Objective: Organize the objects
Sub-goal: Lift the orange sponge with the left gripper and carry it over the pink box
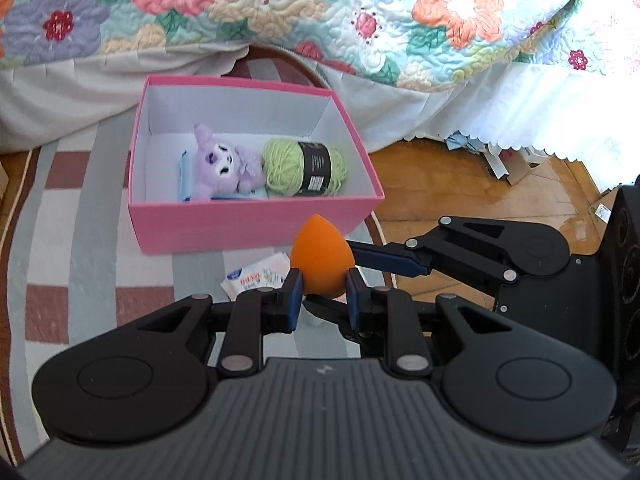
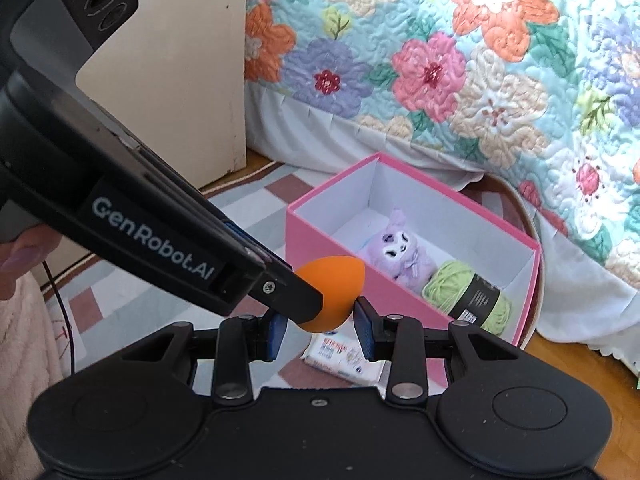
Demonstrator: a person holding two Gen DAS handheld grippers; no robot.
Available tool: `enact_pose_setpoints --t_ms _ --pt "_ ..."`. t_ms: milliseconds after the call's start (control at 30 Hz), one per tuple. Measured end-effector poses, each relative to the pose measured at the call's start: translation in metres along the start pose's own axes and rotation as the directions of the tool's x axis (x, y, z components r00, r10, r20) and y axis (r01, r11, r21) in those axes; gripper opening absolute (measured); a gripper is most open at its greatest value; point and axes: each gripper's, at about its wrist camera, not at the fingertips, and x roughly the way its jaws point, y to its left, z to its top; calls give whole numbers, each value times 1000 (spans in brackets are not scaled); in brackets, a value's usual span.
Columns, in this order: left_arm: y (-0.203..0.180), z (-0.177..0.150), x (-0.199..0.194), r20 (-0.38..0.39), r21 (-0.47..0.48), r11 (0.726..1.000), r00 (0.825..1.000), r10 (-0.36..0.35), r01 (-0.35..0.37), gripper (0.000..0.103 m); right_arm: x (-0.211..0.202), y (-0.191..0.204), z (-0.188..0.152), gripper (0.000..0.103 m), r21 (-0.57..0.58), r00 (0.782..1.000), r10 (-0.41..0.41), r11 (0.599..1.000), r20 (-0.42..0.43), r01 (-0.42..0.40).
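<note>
Right now you have the orange sponge egg (image 1: 322, 258) pinched between the blue pads of your left gripper (image 1: 322, 292), clamped low on its rounded end with the tip pointing up. Your right gripper (image 2: 322, 322) sits around the same egg; in its own view the right pad touches the egg's side, while the left pad is hidden behind the other tool, so I cannot tell whether that one truly grips. The egg hangs in the air just in front of the pink box (image 1: 256, 222), above a small tissue packet (image 1: 256, 276) on the rug.

What could go wrong, as I judge it: the sponge is soft and squashed, so if you let go with one tool while the other only grazes it, it may spring out and roll away on the floor. With two tools on one small thing, pulling them apart unevenly could twist it loose. The box wall is close, and a low carry could knock the near rim. Inside, the purple plush toy (image 1: 224, 164) and the green yarn ball (image 1: 304, 168) fill most of the floor, so a drop on top of them may bounce.

The box stands on a checked rug (image 1: 80, 220) in grey, white and brownish red, over a wooden floor (image 1: 460, 188). A flowered quilt (image 1: 320, 12) hangs down from a bed just behind, and a pale board (image 2: 180, 80) leans at the left
</note>
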Motion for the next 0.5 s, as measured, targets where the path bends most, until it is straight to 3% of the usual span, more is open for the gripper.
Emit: enact_pose_setpoints --t_ms 500 --pt "-9 55 22 37 6 1000 999 3 -3 21 10 -60 22 41 131 997 7 991 79 -17"
